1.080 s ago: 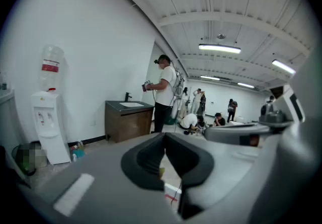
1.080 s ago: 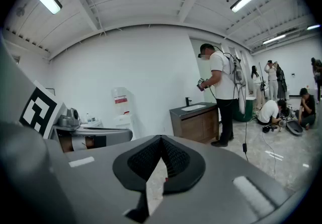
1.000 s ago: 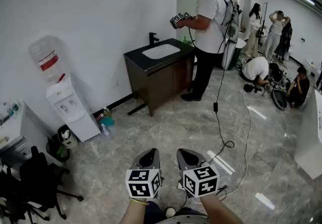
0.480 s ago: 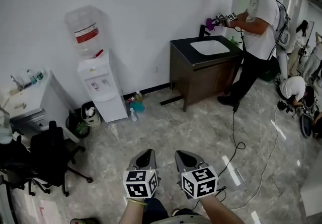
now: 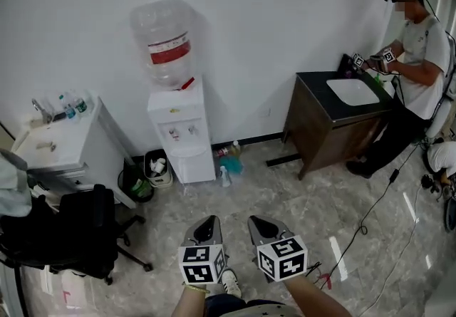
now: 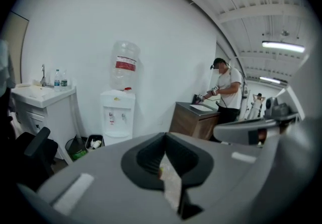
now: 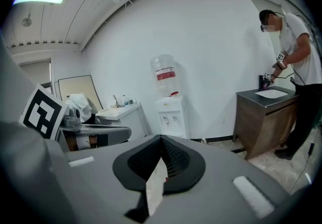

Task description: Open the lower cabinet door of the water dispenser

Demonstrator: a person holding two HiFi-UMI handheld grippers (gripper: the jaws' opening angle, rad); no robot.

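Note:
The white water dispenser [image 5: 182,130] stands against the far wall with a clear bottle [image 5: 165,41] on top. Its lower cabinet door [image 5: 194,164] is closed. Both grippers are held low in front of me, far from it across the floor. My left gripper [image 5: 207,223] and right gripper [image 5: 255,223] point toward the dispenser with their jaws together and nothing between them. The dispenser [image 6: 116,115] shows beyond the shut left gripper [image 6: 164,136] in the left gripper view. In the right gripper view the dispenser [image 7: 170,115] stands beyond the shut right gripper [image 7: 161,138].
A white sink cabinet [image 5: 57,144] and a black office chair [image 5: 71,237] stand at the left. Small bins [image 5: 146,177] and bottles [image 5: 226,166] flank the dispenser's foot. A dark vanity [image 5: 335,123] with a person [image 5: 417,59] stands at the right; a cable [image 5: 377,209] lies on the floor.
My view has swung left, so the dispenser has shifted from the left edge toward the middle and looks nearer. Both grippers stay side by side, low and shut.

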